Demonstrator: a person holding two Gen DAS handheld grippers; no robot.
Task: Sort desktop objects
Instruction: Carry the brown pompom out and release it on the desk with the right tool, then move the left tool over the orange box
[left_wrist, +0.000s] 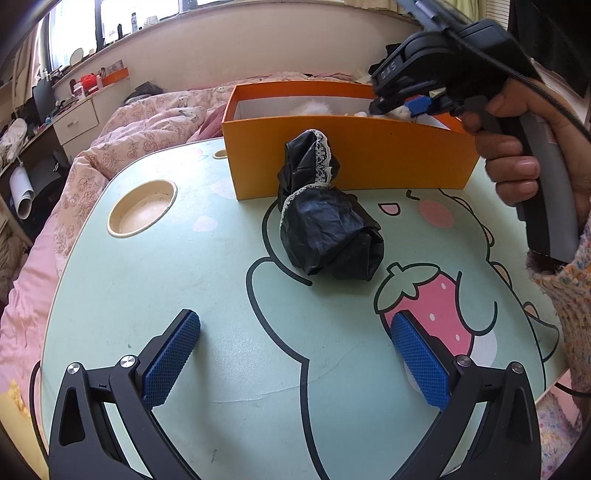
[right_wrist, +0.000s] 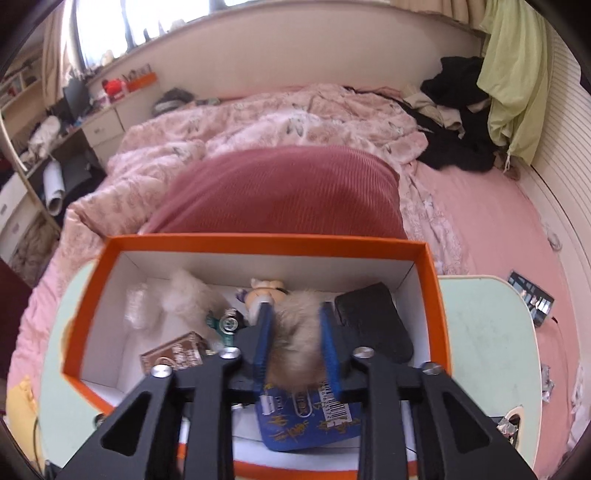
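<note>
the right gripper (right_wrist: 294, 334) is poised over the open orange box (right_wrist: 258, 242), jaws closed narrow on a tuft of beige fur (right_wrist: 295, 343), some fluffy pom-pom or furry charm; exactly what it is cannot be told. it hangs inside the box's near edge, so this looks like a drop-off about to be made. below it the box already holds a dark wallet-like pouch (right_wrist: 373, 321) by the right wall, a small figurine (right_wrist: 264, 291) near the far wall, a brown card packet (right_wrist: 173, 352) toward the near left corner, a white fluffy piece (right_wrist: 188, 291) and a blue printed pouch (right_wrist: 310, 424) at the near edge. opening the jaws here would probably land the fur on the blue pouch.

the left gripper (left_wrist: 295, 354) hovers low over the near edge of the mint cartoon lap desk (left_wrist: 184, 277), jaws spread wide and empty, apparently lined up on the next item. that is a crumpled black cloth with white lace trim (left_wrist: 325, 225), lying mid-desk and leaning up against the box's front wall (left_wrist: 369, 155). being soft and bunched, it should pinch easily anywhere. a round cup recess (left_wrist: 142, 208) sits toward the desk's far left corner. the right hand (left_wrist: 517, 155) grips its handle over the box's right end.
</note>
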